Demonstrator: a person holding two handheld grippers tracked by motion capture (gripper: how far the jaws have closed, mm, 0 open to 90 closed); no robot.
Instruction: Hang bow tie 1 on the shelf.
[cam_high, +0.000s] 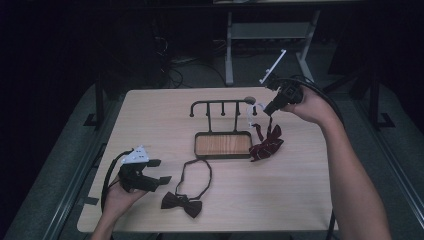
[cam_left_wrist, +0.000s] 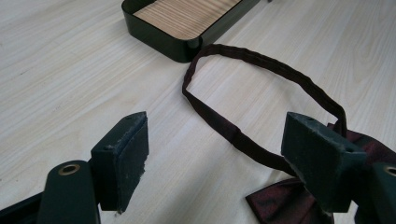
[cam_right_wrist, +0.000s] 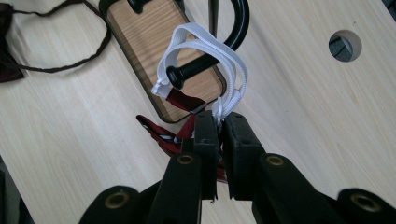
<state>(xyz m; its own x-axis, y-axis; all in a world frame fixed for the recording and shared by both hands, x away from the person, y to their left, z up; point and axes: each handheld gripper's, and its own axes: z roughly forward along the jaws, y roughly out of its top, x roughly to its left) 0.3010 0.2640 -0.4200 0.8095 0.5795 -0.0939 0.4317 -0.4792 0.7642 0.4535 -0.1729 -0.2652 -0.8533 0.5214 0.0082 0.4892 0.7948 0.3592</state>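
No text, label, brand, number or sign can be read anywhere: not on the tabletop (cam_high: 150, 125), the rack (cam_high: 222, 145), or either bow tie (cam_high: 182, 202).

The strap (cam_right_wrist: 205, 46) is white smooth elastic; the rack (cam_right_wrist: 236, 23) glossy black metal; the table (cam_high: 300, 190) matt pale wood.

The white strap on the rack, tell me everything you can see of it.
The white strap is a thin, flat band that looks like elastic, doubled into a loop with a small white clasp at one side. It is draped over the end hook of the black rack, above the tray. Its lower end is pinched in the shut right claw. The red striped bow tie hangs from it, down to the table.
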